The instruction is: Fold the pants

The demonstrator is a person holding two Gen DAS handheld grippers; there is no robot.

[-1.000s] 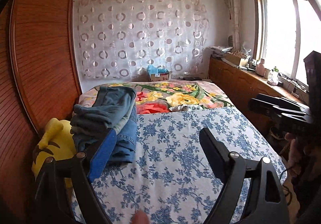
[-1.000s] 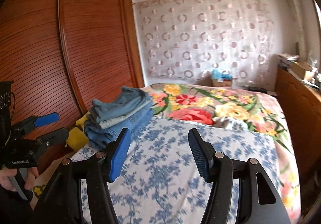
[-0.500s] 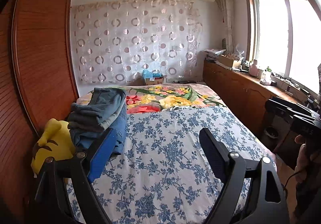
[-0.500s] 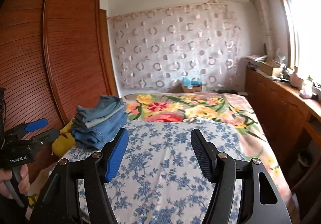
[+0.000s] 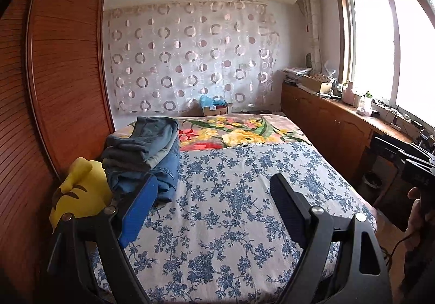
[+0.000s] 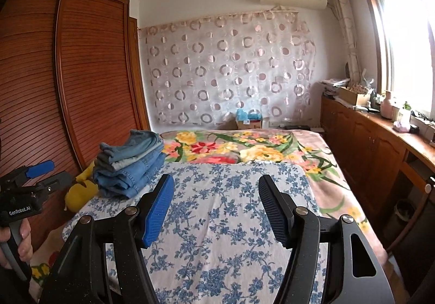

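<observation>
a: what has changed in the last second?

b: both cameras have pulled back and risen. earlier the bed filled each view from close in; now the left gripper [image 5: 213, 196] and right gripper [image 6: 216, 202] hang over the near end of the bed with its blue-flowered white sheet [image 5: 239, 211], and far more of the room shows, up to the ceiling.

a: and the fingers?

b: spread wide on both, nothing between them, the same as a second ago. the blue pad [image 6: 159, 208] and the black pad [image 6: 273, 211] of the right pair stand well apart with only sheet behind the gap.

a: where are the pants?

b: a stack of folded blue denim and grey-green pants [image 5: 145, 155] sits at the left edge of the bed, where the flowered sheet meets the bright floral blanket [image 5: 239, 135], just beside a yellow plush toy [image 5: 77, 192] wedged against the reddish slatted wooden wardrobe [image 5: 49, 86]. the stack has not moved.

a: what does that mean for the job?

b: judging from this, a fold looks finished and stacked away. no loose pair lies on the sheet in either view, so the retreat reads as a pause between garments, or the end of the run. which, i cannot tell.
</observation>
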